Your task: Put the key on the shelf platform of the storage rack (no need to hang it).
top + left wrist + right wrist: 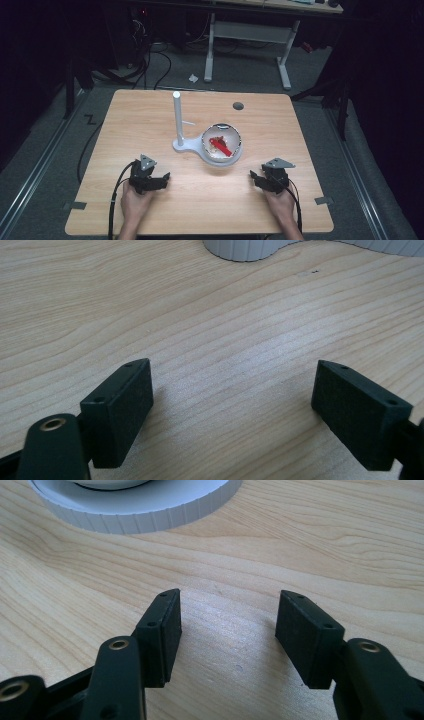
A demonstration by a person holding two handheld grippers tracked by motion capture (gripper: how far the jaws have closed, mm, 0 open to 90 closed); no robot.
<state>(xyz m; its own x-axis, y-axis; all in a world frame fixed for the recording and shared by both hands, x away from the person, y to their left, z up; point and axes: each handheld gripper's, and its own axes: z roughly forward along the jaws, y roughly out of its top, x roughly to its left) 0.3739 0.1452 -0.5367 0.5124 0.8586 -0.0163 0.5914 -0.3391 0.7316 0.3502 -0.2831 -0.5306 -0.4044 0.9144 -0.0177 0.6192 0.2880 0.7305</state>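
We see the left gripper (161, 179) resting low over the wooden table (150, 120) with its jaws spread wide and bare wood between them; it holds and touches nothing. The right gripper (256, 178) has its jaws parted about halfway, also with only wood between them. Nearest to both, just ahead and between them, stands a white stand (192, 146) with an upright post (177, 115), and on its round base sits a bowl (235, 136) holding a red thing (222, 145) that we cannot make out clearly. The table has a small round hole (238, 106) near its far edge. Around it lies grey floor with cables, a second desk behind, and a dark room. We count two grippers, one stand, one bowl, one red thing
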